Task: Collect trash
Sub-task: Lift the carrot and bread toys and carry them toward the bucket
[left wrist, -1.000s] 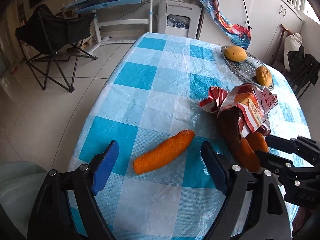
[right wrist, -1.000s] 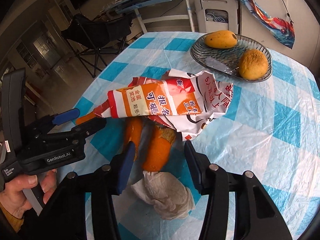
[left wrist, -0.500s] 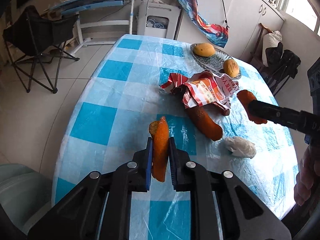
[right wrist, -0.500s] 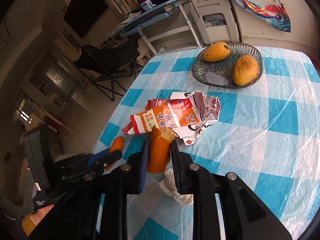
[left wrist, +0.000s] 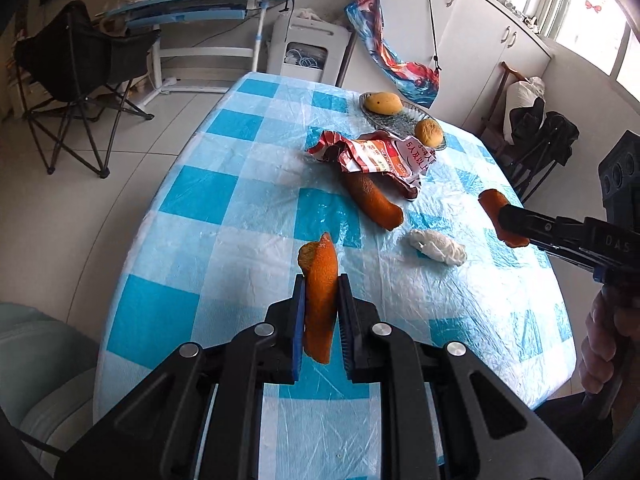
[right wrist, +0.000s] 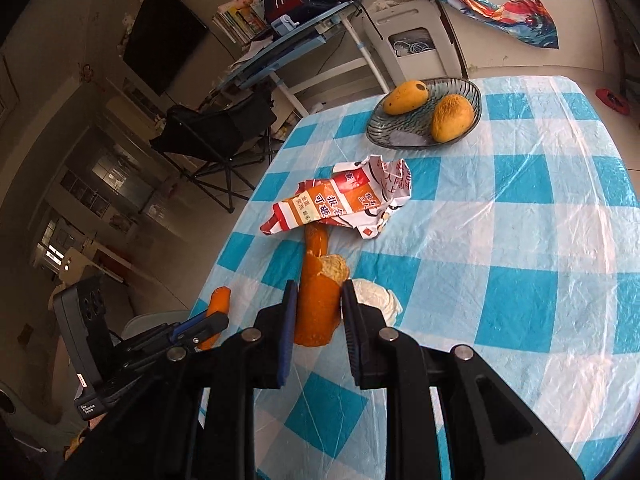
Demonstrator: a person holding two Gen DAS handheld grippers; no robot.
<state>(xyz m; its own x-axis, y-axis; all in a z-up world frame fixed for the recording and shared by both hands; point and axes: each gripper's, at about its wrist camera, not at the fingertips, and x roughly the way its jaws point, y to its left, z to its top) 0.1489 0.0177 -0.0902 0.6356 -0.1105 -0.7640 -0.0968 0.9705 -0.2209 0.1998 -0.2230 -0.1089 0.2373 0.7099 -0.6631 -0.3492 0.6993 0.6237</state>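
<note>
You've got two peels in hand, both lifted off the table (left wrist: 224, 216). Your left gripper (left wrist: 320, 304) is clamped on a peel (left wrist: 319, 280), held upright btwn the pads: long axis runs along the fingers, curled tip pointing up and away from you. Your right gripper (right wrist: 318, 312) is clenched on a second peel (right wrist: 318, 300), also upright, long axis fwd along the fingers, torn white-pith end pointing up and far.

So by my read approx. two of five trash bits are picked up, none binned yet; I can't make out a bin for certain.

Left on the table, near to far: a tissue wad (left wrist: 438, 246), just right of centre; a third peel (left wrist: 374, 202) lying flat, long axis diagonal, near end pointing right, far end tucked under the wrapper (left wrist: 384, 156); the wrapper itself is crumpled, stretched left-right.

Beyond it, far right, the fruit dish (right wrist: 472, 92) w/ two mangoes looks like it isn't trash, leave it.
</note>
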